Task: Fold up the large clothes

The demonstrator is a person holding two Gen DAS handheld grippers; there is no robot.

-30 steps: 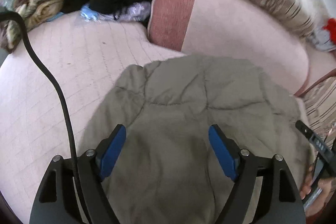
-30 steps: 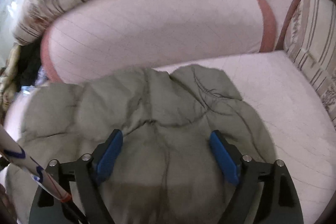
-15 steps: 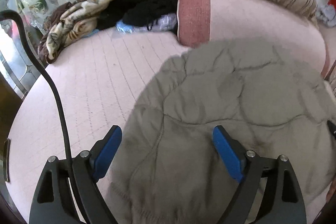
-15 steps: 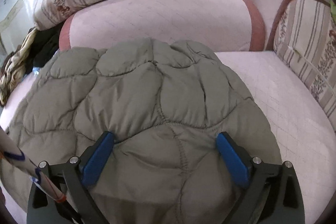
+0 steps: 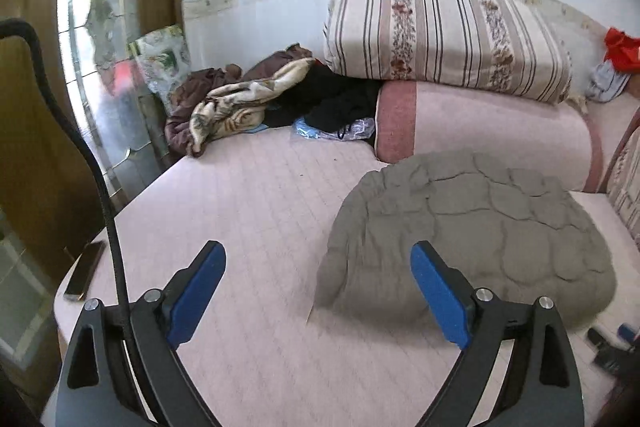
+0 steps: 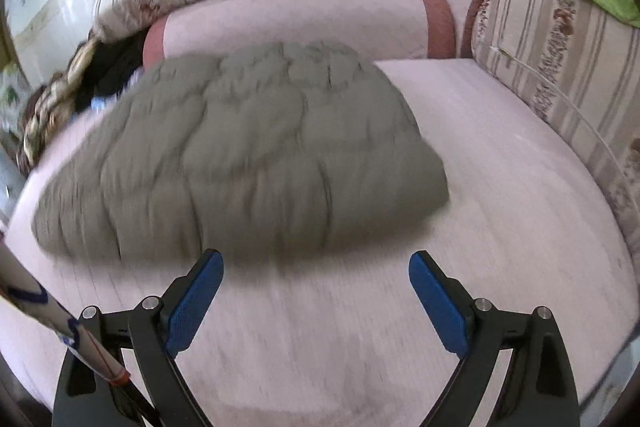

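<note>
A grey quilted jacket (image 5: 472,227) lies folded in a thick bundle on the pink sofa seat (image 5: 248,211), against the pink bolster. In the right wrist view the jacket (image 6: 248,155) fills the middle, slightly blurred. My left gripper (image 5: 316,291) is open and empty, above the seat to the jacket's front left. My right gripper (image 6: 316,295) is open and empty, just in front of the jacket's near edge, not touching it.
A pile of clothes and a blanket (image 5: 248,99) lies at the far left of the seat. A striped cushion (image 5: 448,35) rests on the pink bolster (image 5: 496,123). A phone (image 5: 84,275) lies at the seat's left edge. A striped armrest (image 6: 560,39) stands to the right.
Both grippers have pulled back and up from over the jacket. The jacket now lies alone on the seat, farther from both cameras.
</note>
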